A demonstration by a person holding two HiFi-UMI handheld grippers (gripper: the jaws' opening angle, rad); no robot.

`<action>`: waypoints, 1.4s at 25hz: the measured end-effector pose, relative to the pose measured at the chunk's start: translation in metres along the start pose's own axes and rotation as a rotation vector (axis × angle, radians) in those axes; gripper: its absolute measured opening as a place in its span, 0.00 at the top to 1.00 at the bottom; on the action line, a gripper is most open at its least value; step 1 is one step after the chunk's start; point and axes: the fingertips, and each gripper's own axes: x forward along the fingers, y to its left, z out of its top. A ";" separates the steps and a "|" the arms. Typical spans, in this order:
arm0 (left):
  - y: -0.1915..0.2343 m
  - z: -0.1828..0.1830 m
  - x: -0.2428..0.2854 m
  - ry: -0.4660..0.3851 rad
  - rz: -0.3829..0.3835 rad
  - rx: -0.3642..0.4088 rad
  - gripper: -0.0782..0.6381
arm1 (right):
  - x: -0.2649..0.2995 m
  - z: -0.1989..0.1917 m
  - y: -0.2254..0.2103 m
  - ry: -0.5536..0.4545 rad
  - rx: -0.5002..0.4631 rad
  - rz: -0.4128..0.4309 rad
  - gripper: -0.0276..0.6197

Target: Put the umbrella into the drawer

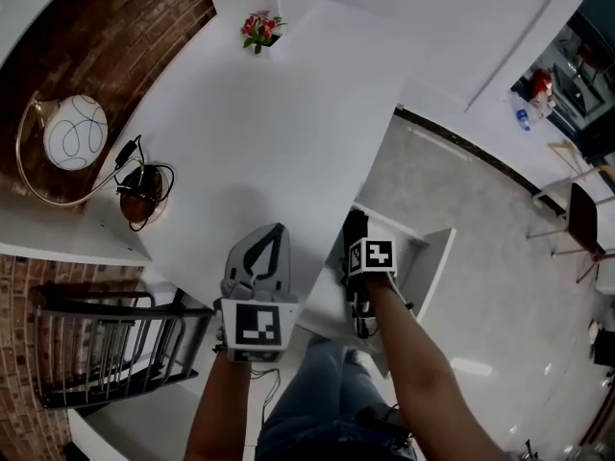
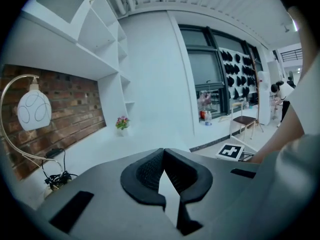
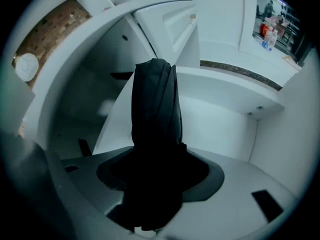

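At the lower centre of the head view, the right gripper [image 3: 156, 171] had its jaws clenched on the folded black umbrella [image 3: 154, 104]. It gripped the umbrella near one end, so that most of its length projected beyond the jaws. The umbrella pointed steeply down at the open white drawer [image 1: 437, 257], just right of the tabletop [image 1: 288, 133] edge. Whether its far end touched the drawer could not be told.

To the left, the left gripper [image 1: 271, 236] hung over the tabletop, its jaws closed tip to tip on nothing.

The umbrella appeared light. Its fabric looked soft and liable to slide over a stiff core, so a firm hold across the bundled body or at the handle would probably serve best.

A lamp [image 1: 75, 133] at the left edge and a flowerpot [image 1: 260, 29] at the top stood well apart from both grippers.
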 end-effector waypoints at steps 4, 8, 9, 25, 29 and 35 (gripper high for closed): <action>0.001 -0.007 0.011 0.022 -0.011 0.000 0.89 | 0.032 -0.007 -0.008 0.054 -0.073 -0.041 0.57; -0.002 -0.008 0.012 0.036 -0.015 0.014 0.89 | 0.042 -0.012 -0.018 0.072 -0.088 -0.087 0.55; -0.001 -0.009 0.011 0.037 -0.009 0.011 0.89 | 0.039 -0.011 -0.017 0.069 -0.097 -0.083 0.54; -0.046 0.024 -0.098 -0.027 0.113 -0.045 0.89 | -0.175 -0.028 0.045 -0.310 -0.309 0.076 0.94; -0.062 0.038 -0.138 -0.078 0.154 -0.036 0.89 | -0.257 -0.050 0.061 -0.459 -0.385 0.093 0.95; -0.087 0.058 -0.198 -0.159 0.202 -0.033 0.89 | -0.391 -0.086 0.086 -0.809 -0.584 0.067 0.96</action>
